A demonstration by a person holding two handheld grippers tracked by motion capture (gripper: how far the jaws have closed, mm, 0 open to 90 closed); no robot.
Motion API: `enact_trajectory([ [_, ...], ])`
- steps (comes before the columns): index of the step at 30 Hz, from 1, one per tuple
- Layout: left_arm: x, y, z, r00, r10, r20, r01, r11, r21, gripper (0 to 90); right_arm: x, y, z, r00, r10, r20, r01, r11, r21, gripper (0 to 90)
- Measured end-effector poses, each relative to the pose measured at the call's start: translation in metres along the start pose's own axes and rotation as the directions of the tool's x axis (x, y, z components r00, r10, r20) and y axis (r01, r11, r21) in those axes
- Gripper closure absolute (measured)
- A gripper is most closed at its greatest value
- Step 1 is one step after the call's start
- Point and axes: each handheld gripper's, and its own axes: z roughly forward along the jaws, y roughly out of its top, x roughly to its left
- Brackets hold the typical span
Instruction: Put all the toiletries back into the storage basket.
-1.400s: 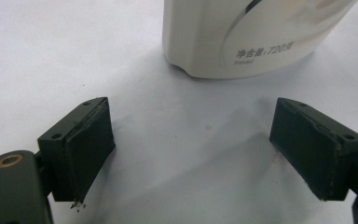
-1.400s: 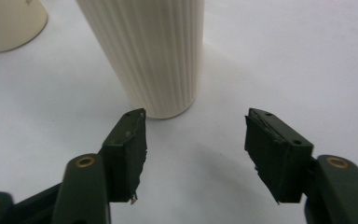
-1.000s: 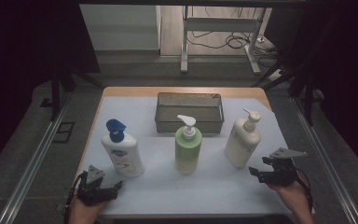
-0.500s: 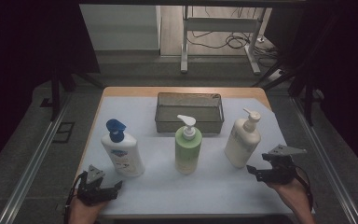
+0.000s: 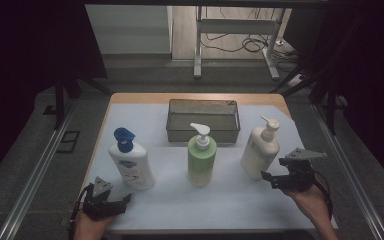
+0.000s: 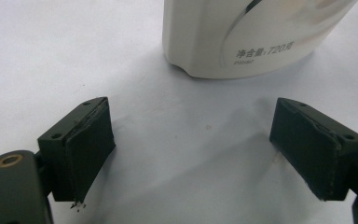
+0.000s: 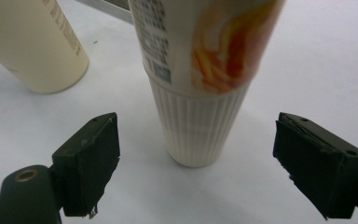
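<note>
Right tongs (image 5: 272, 179), lower right of frame: jaws just widening, empty (left tongs (image 5: 117, 202) likewise apart), facing cream plastic pump bottle (image 5: 260, 150); nothing grasped, grey wire basket (image 5: 203, 129) unfilled.

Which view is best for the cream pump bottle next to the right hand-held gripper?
High view: the whole cream pump bottle shows, pump to base, standing upright. The right gripper view gives its ribbed lower body and label up close, ahead of the open jaws, top cut off.

Wooden table (image 5: 130, 97) covered by white sheet (image 5: 220, 200). On sheet: wire basket (image 5: 203, 120) far centre; blue-cap bottle (image 5: 131, 162) left, green bottle (image 5: 201, 159) centre, cream bottle (image 5: 260, 150) right, all upright
</note>
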Motion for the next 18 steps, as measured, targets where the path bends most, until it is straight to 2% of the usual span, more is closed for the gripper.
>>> enact_trajectory([
  [18,0.000,0.000,0.000,1.0000,0.000,0.002,0.000,1.0000,0.000,13.0,0.006,0.030,0.005,0.9997,0.021,0.011,-0.020,1.000,-0.017,12.9],
])
